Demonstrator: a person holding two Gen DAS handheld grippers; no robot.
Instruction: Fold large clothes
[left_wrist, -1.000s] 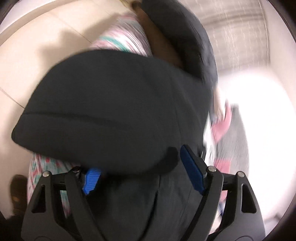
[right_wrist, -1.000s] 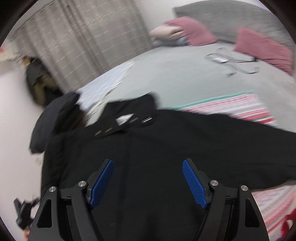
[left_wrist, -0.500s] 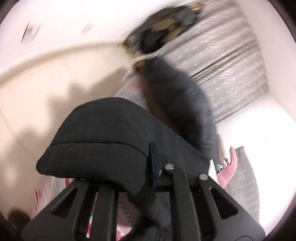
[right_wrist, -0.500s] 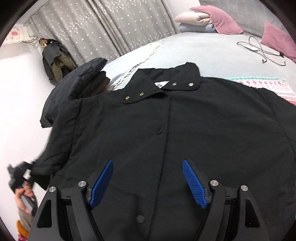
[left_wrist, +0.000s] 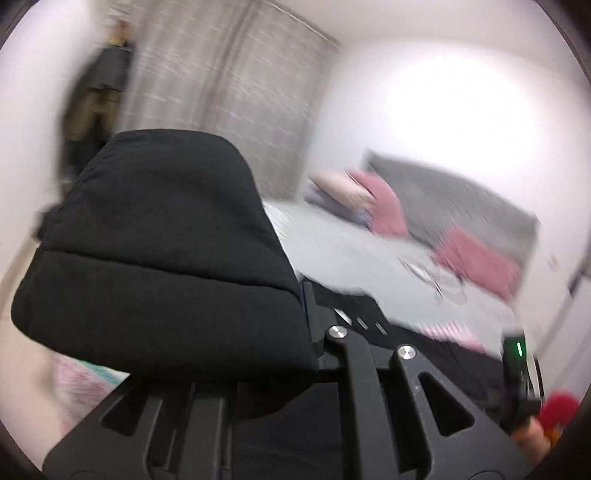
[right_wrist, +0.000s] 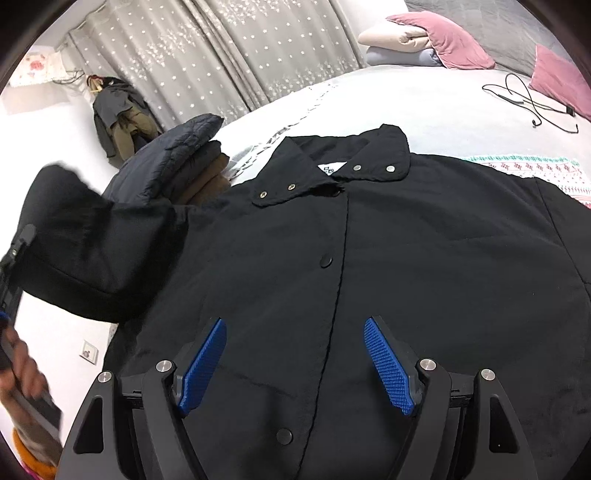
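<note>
From the left wrist view: left gripper (left_wrist: 306, 317), jaws closed on the cuff end of the black sleeve (left_wrist: 162, 251), which bulks up over the fingers and hides most of them. Sleeve is lifted clear of the bed (left_wrist: 332, 251). Beyond it, blurred: grey curtain (left_wrist: 229, 81), pink pillows (left_wrist: 476, 262), the jacket's collar snaps just past the gripper.

From the right wrist view: right gripper (right_wrist: 295, 363), jaws wide apart, nothing between the blue pads, hovering above the lower front of the black jacket (right_wrist: 369, 258). Jacket lies face up on the bed, buttoned, collar (right_wrist: 332, 173) toward the pillows, body spread flat. Its one sleeve is raised at the left edge. Other sleeve is out of frame. A folded dark padded garment (right_wrist: 173, 155) sits beside the collar.

Progress, by my reckoning: early. Jacket laid out and smoothed; first sleeve fold only begun; second sleeve and body folds all remain.
</note>
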